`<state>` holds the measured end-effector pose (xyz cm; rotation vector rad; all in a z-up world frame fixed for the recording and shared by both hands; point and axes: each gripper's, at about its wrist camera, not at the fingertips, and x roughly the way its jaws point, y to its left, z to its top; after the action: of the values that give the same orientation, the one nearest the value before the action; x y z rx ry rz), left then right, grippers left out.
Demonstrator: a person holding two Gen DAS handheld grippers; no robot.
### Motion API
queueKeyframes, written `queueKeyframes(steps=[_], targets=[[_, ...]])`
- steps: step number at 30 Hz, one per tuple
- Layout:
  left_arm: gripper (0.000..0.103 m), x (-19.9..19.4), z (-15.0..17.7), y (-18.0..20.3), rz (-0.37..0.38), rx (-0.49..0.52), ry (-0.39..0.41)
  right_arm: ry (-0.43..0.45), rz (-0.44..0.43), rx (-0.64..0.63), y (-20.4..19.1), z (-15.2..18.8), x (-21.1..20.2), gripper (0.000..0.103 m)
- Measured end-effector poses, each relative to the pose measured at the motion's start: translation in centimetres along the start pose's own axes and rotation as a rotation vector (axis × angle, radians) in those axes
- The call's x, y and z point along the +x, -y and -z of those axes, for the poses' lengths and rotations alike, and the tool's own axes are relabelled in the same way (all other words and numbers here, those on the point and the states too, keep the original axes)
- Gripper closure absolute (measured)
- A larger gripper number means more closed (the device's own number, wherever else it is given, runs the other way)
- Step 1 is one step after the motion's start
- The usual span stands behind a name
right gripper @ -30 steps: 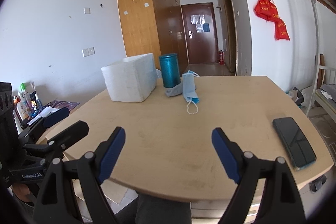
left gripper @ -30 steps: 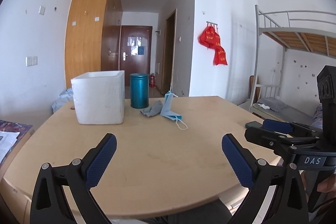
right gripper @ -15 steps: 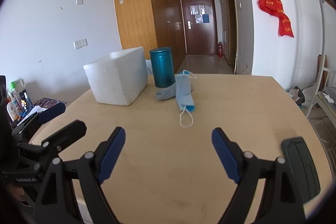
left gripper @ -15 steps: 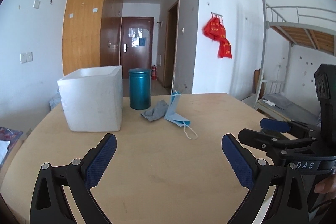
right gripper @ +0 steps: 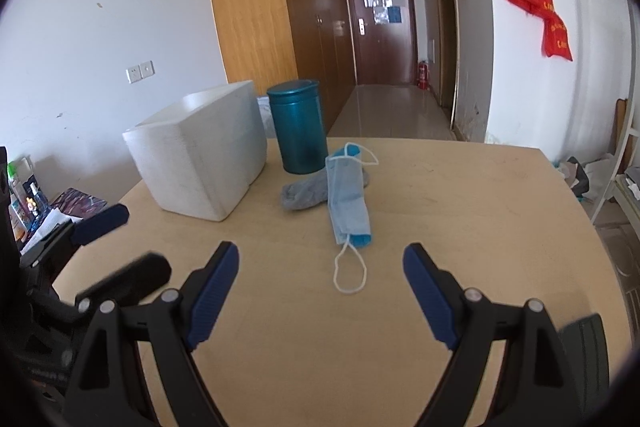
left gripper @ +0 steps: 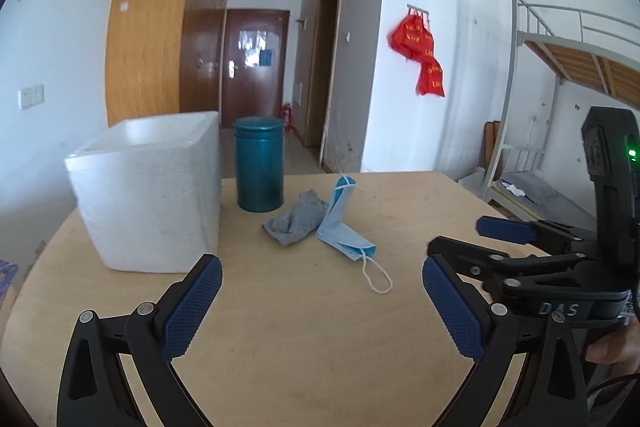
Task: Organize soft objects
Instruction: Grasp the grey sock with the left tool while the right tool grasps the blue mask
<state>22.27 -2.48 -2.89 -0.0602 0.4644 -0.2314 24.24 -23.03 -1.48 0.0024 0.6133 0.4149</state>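
A folded blue face mask (left gripper: pixel 340 231) (right gripper: pixel 346 199) with a white ear loop lies on the round wooden table (left gripper: pixel 304 327) (right gripper: pixel 460 211). A crumpled grey cloth (left gripper: pixel 294 223) (right gripper: pixel 306 191) lies just left of it, touching it. Behind them stands a white foam box (left gripper: pixel 152 195) (right gripper: pixel 200 155) with an open top. My left gripper (left gripper: pixel 320 303) hovers open over the table, short of the box and mask, nothing between its fingers. My right gripper (right gripper: pixel 320 291) is open too, the mask's ear loop just ahead of its fingertips. Each gripper shows at the edge of the other's view.
A teal tin canister (left gripper: pixel 259 165) (right gripper: pixel 298 127) stands between the foam box and the cloth. A dark phone (right gripper: pixel 588 343) lies at the table's near right edge. Cluttered items (right gripper: pixel 28 203) sit off the table's left. A bunk bed (left gripper: pixel 568 99) stands to the right.
Both grippers have moved forward over the table, so the box, canister, cloth and mask look nearer and larger. Both stayed open. Nothing on the table moved.
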Motion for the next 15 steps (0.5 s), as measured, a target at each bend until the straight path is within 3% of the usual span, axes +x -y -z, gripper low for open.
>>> queueKeyframes(steps=[6,15], targets=[[0.003,3.7,-1.5,-1.2,0.022,-0.038,-0.076,-0.046,0.015,-0.004,0.9,-1.9,3.3,0.016],[0.003,10.6,-3.2,-2.8,-0.004,-0.030,-0.176,-0.133,0.018,0.012,2.9,-4.6,8.4,0.016]])
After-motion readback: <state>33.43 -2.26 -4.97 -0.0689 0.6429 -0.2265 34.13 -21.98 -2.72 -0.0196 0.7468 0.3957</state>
